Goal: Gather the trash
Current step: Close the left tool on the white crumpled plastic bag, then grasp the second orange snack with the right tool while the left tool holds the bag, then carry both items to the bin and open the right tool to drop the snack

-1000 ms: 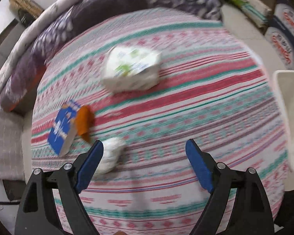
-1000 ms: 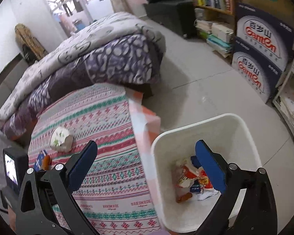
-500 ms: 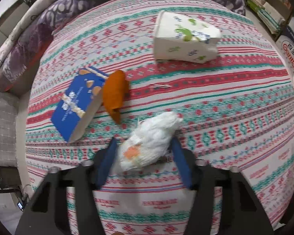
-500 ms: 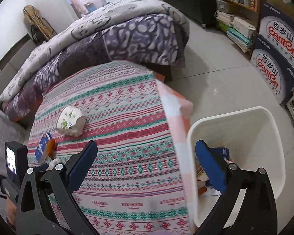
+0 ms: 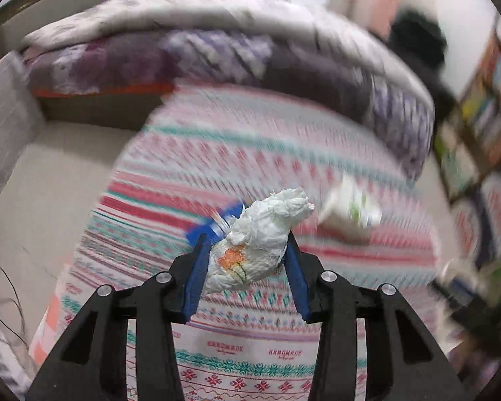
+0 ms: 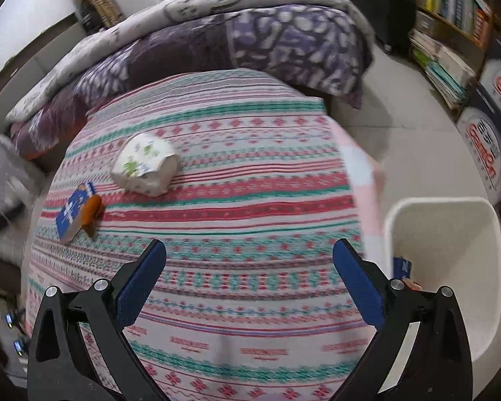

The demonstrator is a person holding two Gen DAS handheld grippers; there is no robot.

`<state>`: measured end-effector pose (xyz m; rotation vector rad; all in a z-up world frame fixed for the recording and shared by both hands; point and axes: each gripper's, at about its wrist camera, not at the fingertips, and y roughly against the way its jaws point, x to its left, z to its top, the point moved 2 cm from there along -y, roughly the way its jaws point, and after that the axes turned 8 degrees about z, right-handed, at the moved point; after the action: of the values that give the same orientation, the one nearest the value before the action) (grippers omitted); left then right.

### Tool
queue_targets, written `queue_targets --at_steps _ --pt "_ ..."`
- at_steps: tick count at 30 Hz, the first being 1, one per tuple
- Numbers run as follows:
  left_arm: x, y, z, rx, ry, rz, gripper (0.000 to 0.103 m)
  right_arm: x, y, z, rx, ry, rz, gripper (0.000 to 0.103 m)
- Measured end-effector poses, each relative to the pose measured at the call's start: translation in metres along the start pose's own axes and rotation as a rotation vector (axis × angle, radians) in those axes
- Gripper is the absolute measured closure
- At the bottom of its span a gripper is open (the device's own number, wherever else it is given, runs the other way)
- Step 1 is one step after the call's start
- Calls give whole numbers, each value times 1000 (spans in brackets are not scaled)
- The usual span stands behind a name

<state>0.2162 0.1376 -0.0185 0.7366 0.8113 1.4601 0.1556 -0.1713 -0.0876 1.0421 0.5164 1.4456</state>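
My left gripper (image 5: 247, 244) has its blue pads pressed on a crumpled white paper wad (image 5: 274, 214) with an orange print, held above the striped cloth (image 5: 250, 351); its jaws are still closing. That view is blurred. A blue box (image 6: 71, 214) and an orange wrapper (image 6: 92, 214) lie at the cloth's left side. A white pack with green prints (image 6: 145, 165) sits behind them. My right gripper (image 6: 249, 247) hangs open over the cloth's front, with nothing between its fingers. A white bin (image 6: 441, 202) stands on the floor at the right, with some trash (image 6: 402, 267) inside.
A purple and grey quilt (image 6: 250, 33) is heaped behind the striped table. Bookshelves (image 6: 451, 16) and printed cartons (image 6: 491, 140) line the right wall. Grey floor (image 6: 417, 117) lies between the table, the bin and the shelves.
My left gripper closed on the white wad and lifted it off the cloth while swinging round. My right gripper moved left from above the bin to over the table.
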Motion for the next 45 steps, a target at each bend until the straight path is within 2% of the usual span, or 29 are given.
queue_targets --at_steps 3,6,10,13,14,18,20,22,23,24,29,36,40,45 --pt "27 23 12 -55 95 -9 59 34 -18 3 21 38 33 7" --pt "40 38 16 -82 135 13 59 76 -46 6 42 72 79 7" --pt "58 43 17 -77 192 -11 59 133 -82 1 48 144 154 7" --pt "64 42 16 -69 216 -23 59 158 -103 0 63 154 192 8" --pt "65 41 16 -64 219 -29 59 163 -108 1 66 152 203 11" --pt "63 35 14 -49 213 -38 59 172 -134 8 113 125 243 45" --pt "64 33 14 -44 221 -42 59 171 -138 11 98 110 253 47" --pt "65 31 14 -41 228 -40 59 171 -139 14 108 102 273 66" --pt "66 30 14 -41 232 -36 59 170 -138 14 115 102 284 81" --pt "66 30 14 -40 231 -34 59 170 -134 14 106 109 280 82" --pt "60 34 13 -55 222 -28 59 156 -101 20 41 99 275 84" --pt "43 41 9 -94 199 -27 59 136 -23 24 -75 174 238 84" --pt "27 40 1 -88 187 -48 59 116 20 21 -126 182 233 84" --pt "1 34 -12 -72 163 -76 59 87 52 16 -170 169 217 84"
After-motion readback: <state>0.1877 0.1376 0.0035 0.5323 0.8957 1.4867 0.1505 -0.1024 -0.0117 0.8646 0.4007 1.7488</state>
